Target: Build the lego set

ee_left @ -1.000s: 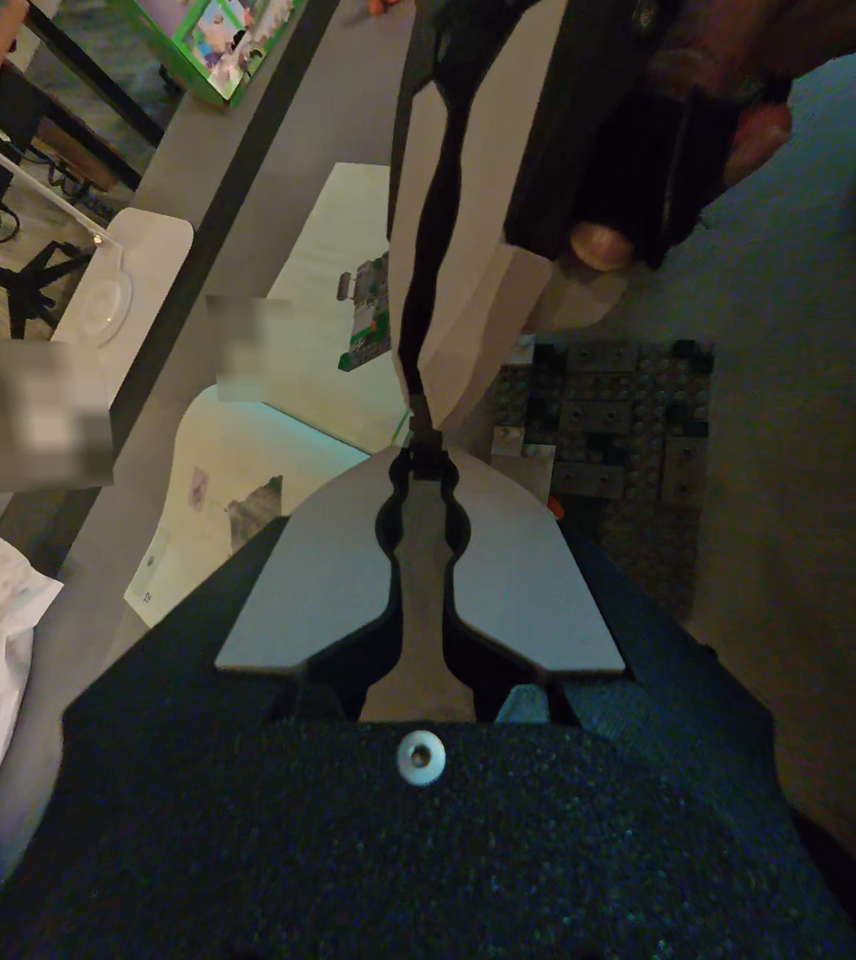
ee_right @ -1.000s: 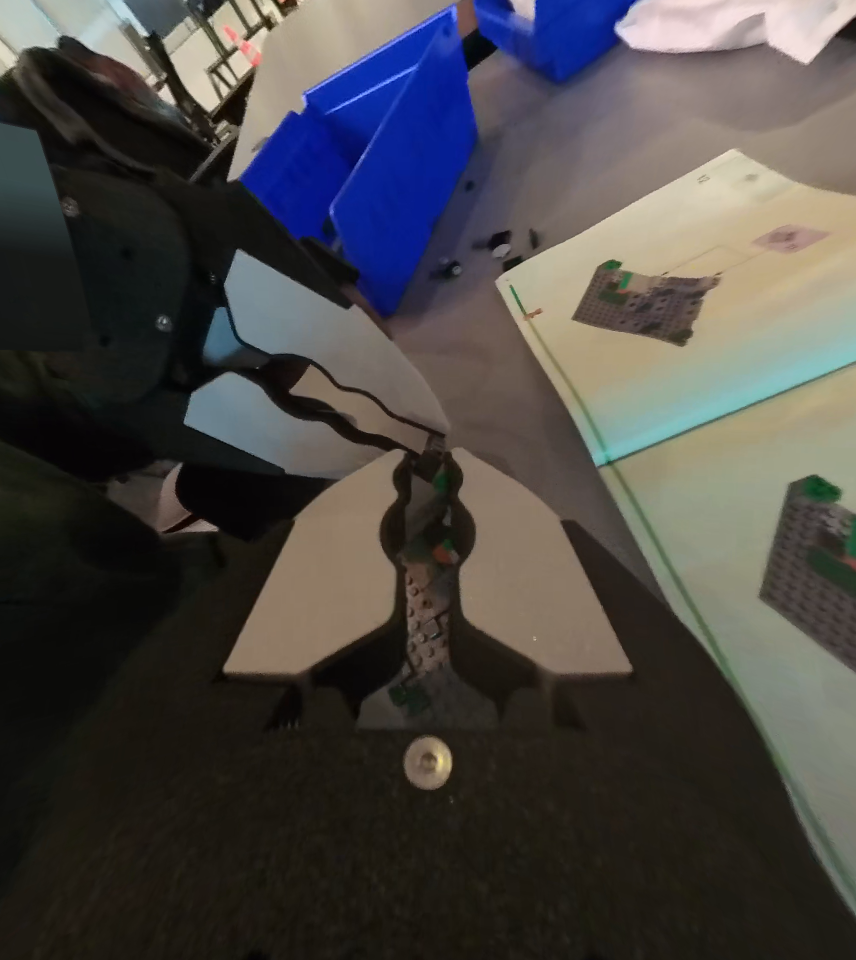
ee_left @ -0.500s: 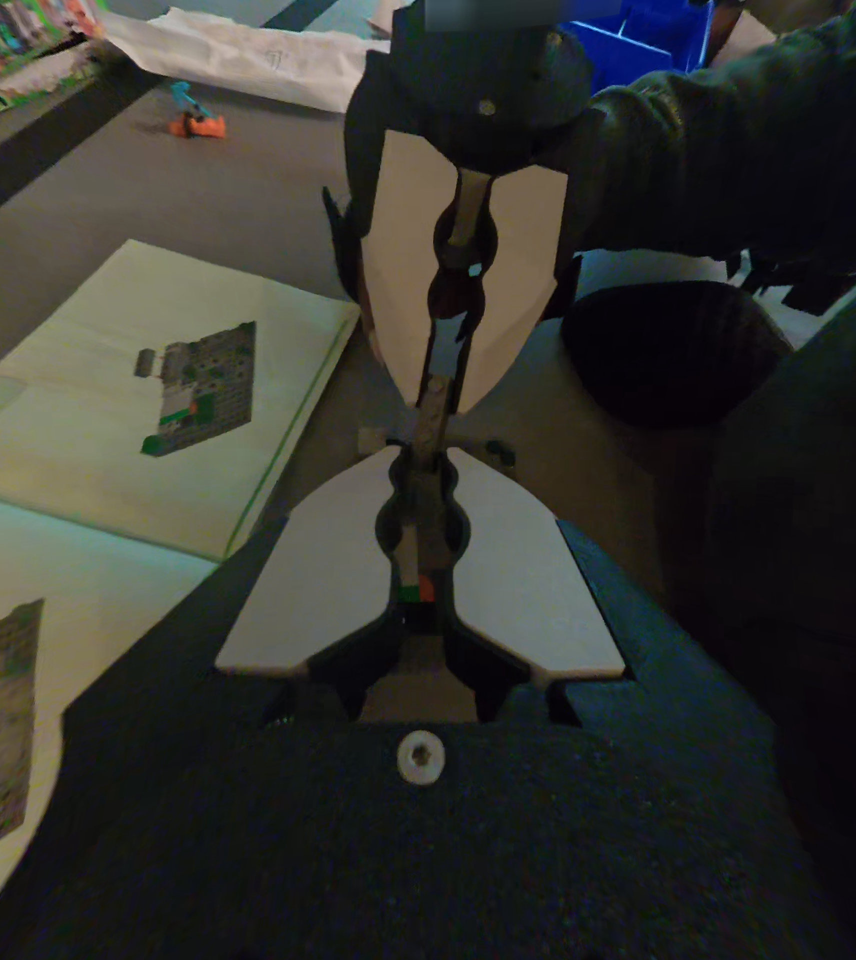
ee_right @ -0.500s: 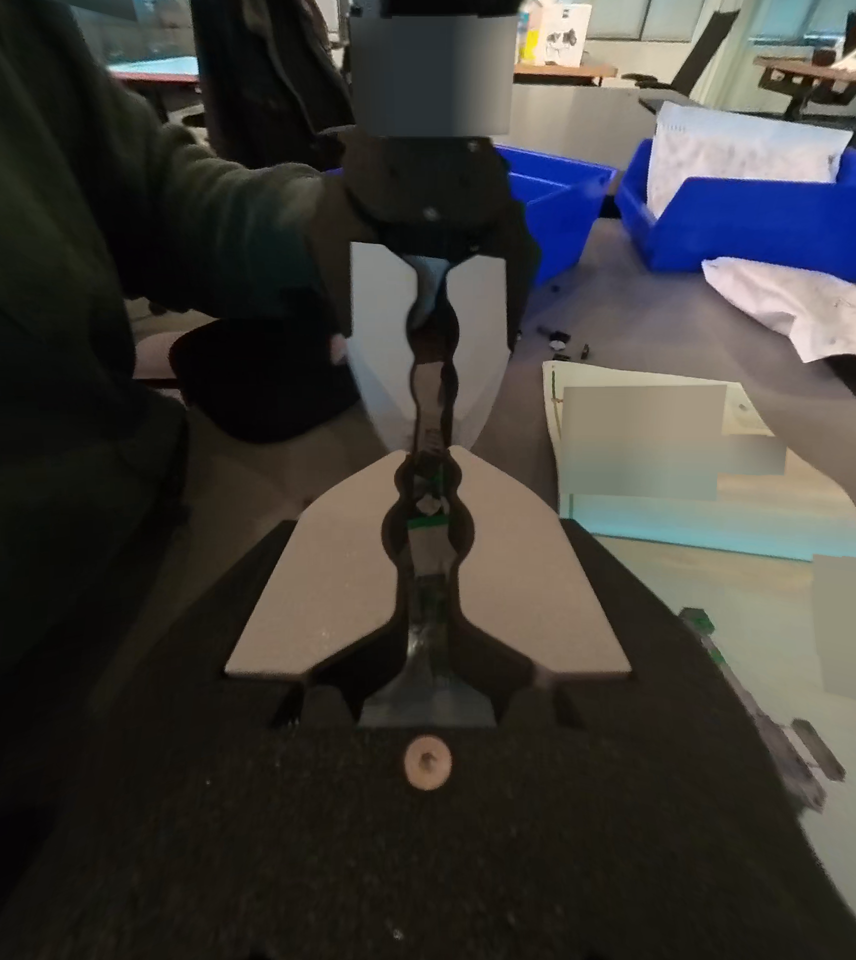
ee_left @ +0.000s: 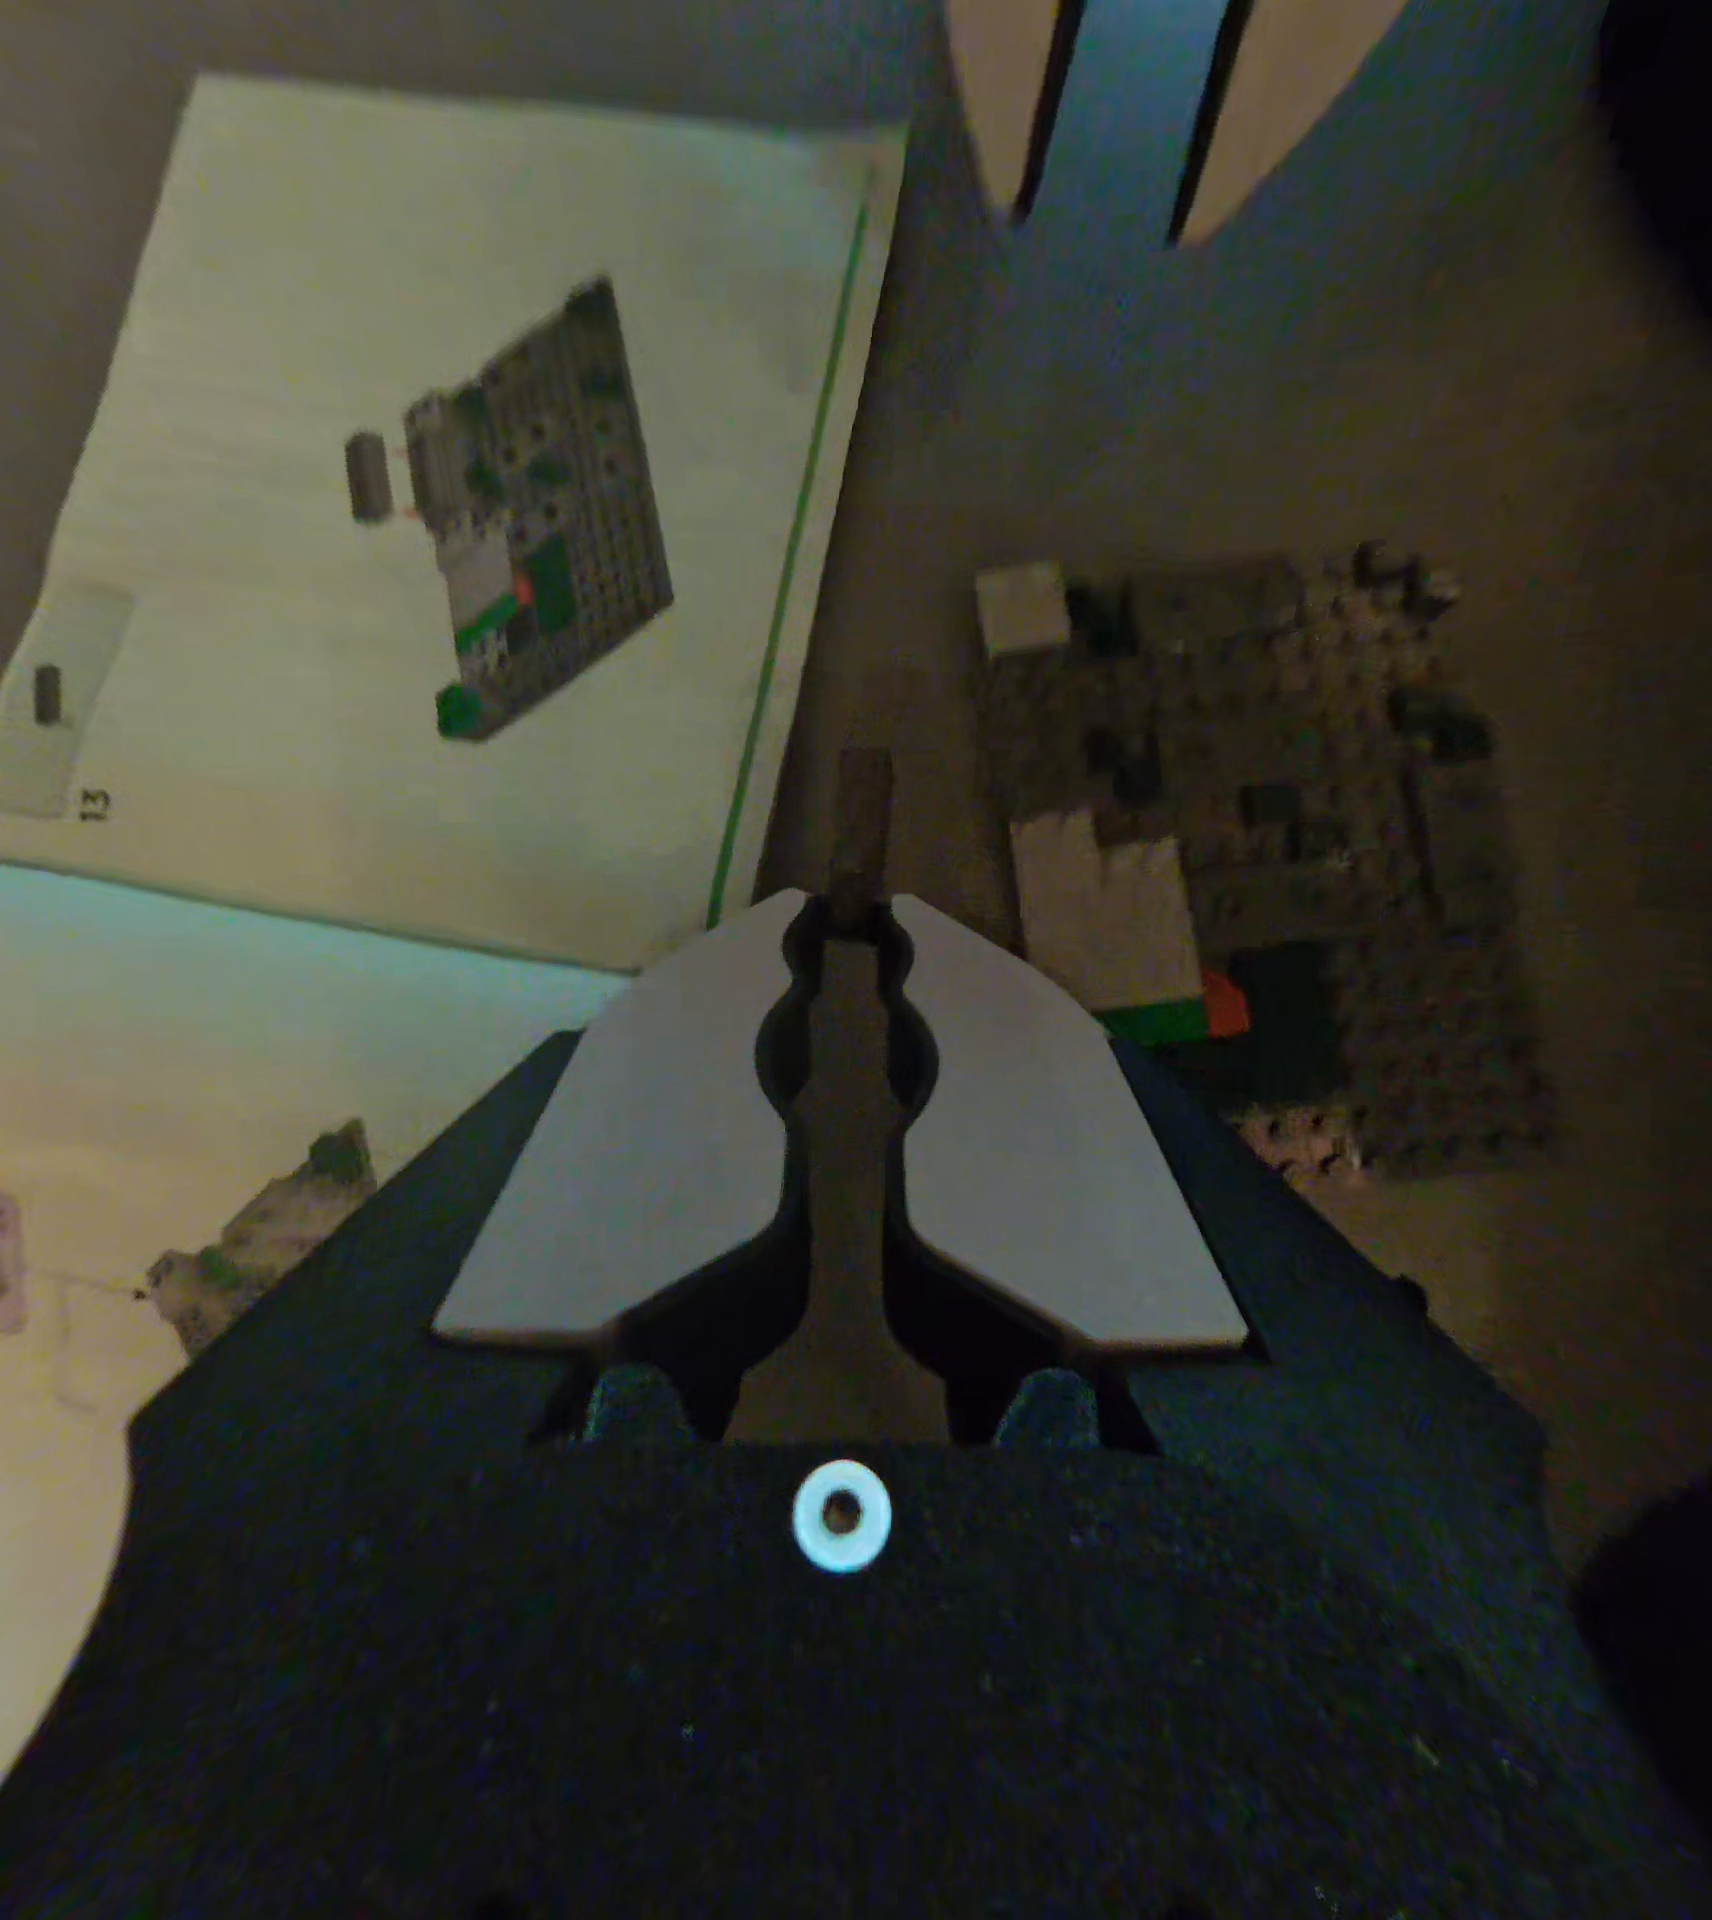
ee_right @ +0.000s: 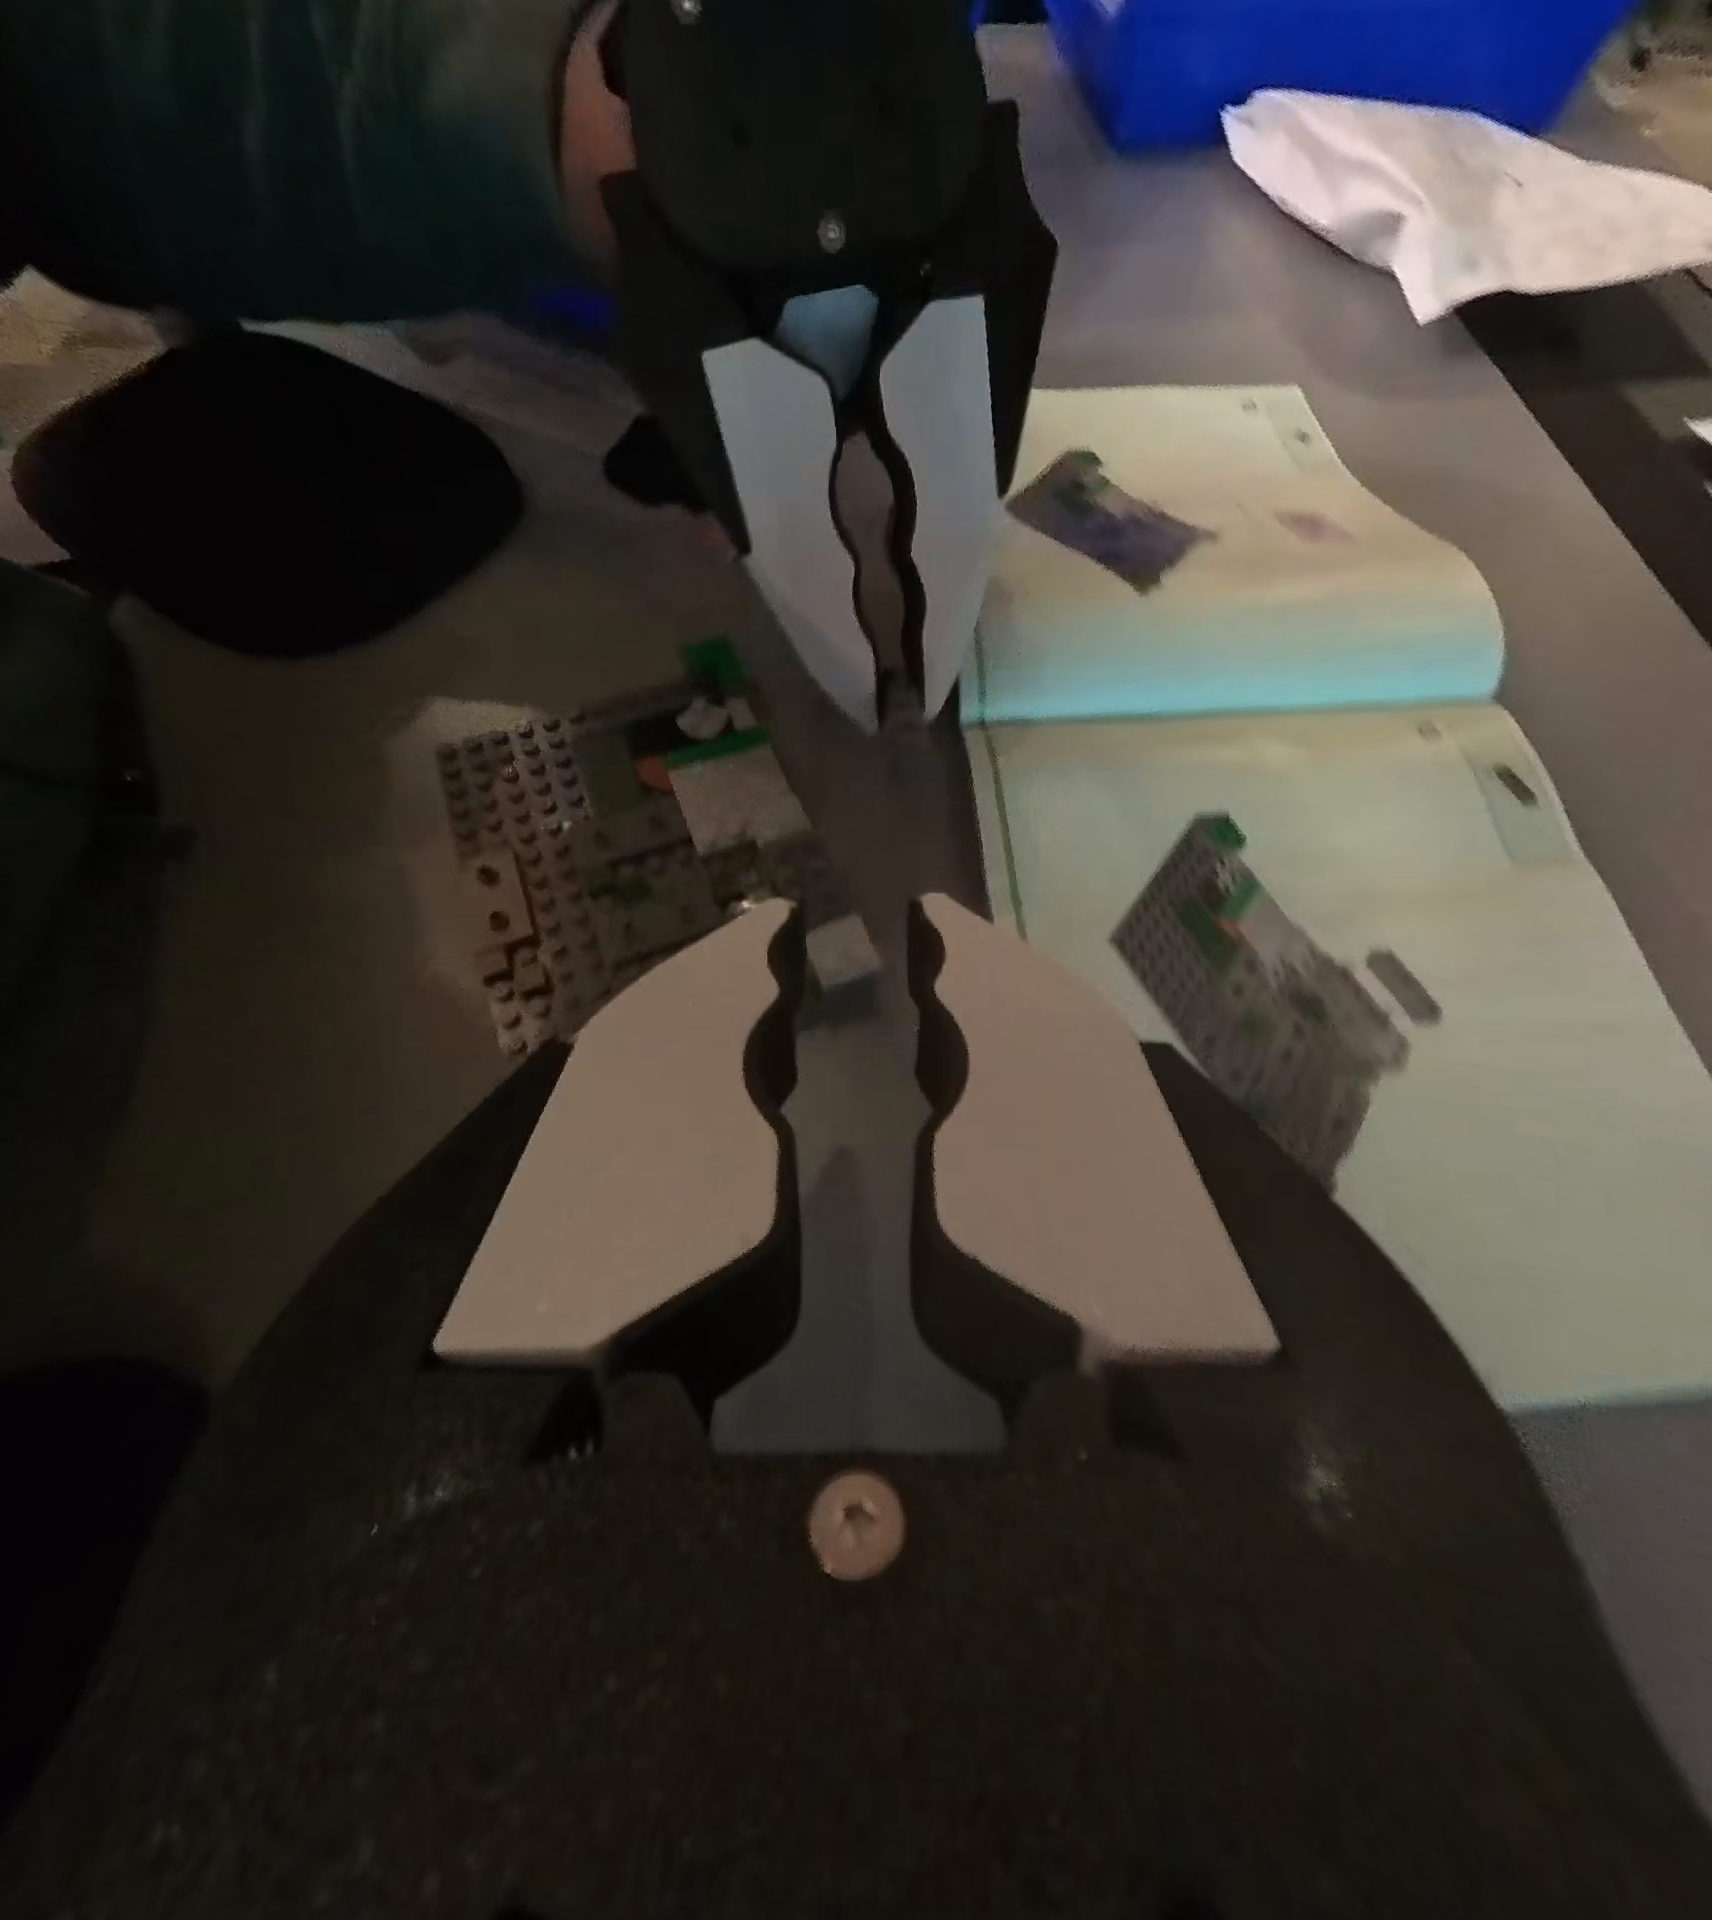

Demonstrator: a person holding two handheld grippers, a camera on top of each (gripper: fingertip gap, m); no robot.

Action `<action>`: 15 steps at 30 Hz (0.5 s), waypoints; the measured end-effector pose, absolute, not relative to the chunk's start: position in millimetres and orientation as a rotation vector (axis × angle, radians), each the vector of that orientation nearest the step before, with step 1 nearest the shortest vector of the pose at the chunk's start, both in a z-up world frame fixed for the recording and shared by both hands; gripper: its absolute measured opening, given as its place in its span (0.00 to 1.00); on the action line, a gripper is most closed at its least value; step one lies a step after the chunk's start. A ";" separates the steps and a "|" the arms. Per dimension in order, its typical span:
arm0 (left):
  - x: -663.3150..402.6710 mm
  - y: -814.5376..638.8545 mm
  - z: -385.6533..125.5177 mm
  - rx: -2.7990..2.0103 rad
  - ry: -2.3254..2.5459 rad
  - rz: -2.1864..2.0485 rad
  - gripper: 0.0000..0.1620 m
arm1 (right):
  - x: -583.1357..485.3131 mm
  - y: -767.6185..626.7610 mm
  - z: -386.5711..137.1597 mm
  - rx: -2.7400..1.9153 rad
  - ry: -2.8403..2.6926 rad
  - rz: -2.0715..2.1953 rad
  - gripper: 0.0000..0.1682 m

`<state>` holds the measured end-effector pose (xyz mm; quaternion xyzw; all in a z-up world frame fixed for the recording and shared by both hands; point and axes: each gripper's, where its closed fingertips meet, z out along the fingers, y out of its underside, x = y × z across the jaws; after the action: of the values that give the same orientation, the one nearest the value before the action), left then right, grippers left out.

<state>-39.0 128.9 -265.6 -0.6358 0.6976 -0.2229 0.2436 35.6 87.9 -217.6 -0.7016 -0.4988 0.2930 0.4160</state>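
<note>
2 hand-held grippers. Left hand-held gripper (ee_left: 847, 914): tips nearly closed, pinching 1 small dark grey lego piece (ee_left: 860, 831) above the table (ee_left: 1662, 727). Right hand-held gripper (ee_right: 857, 920): jaws apart w/ a gap, nothing held. 1 grey studded lego baseplate (ee_left: 1278, 862) flat on table beside 1 open instruction booklet (ee_left: 478, 499), w/ white, green, red bricks on it. 1 crumpled white paper (ee_right: 1475, 197) farther back.

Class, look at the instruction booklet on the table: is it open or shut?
Open. The instruction booklet lies spread flat, two pages showing either side of a fold, each with a build diagram.
</note>
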 end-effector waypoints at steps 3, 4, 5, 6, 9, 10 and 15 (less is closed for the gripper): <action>-51.0 132.5 -278.4 -1.762 1.974 -0.557 0.06 | 42.8 80.5 -223.6 -1.787 -1.208 0.755 0.10; -54.6 134.1 -282.6 -1.768 1.993 -0.532 0.07 | 44.3 78.5 -225.5 -1.793 -1.195 0.760 0.10; -57.7 135.1 -286.3 -1.771 2.010 -0.511 0.07 | 45.4 76.7 -226.9 -1.797 -1.183 0.764 0.10; -59.7 135.4 -288.7 -1.771 2.023 -0.502 0.07 | 46.0 75.2 -227.8 -1.799 -1.174 0.769 0.10; -60.8 137.1 -288.5 -1.774 2.026 -0.501 0.07 | 45.8 73.6 -226.9 -1.797 -1.147 0.785 0.10; -61.3 137.4 -288.8 -1.770 2.033 -0.493 0.07 | 45.2 73.8 -226.3 -1.795 -1.142 0.791 0.10; -61.7 137.5 -288.9 -1.772 2.033 -0.505 0.08 | 39.5 74.7 -224.9 -1.787 -1.146 0.806 0.10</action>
<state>-61.7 137.5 -288.9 -0.6331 0.7264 -0.1803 0.1977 39.5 74.7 -224.9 -0.7135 -0.4576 0.3218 0.4219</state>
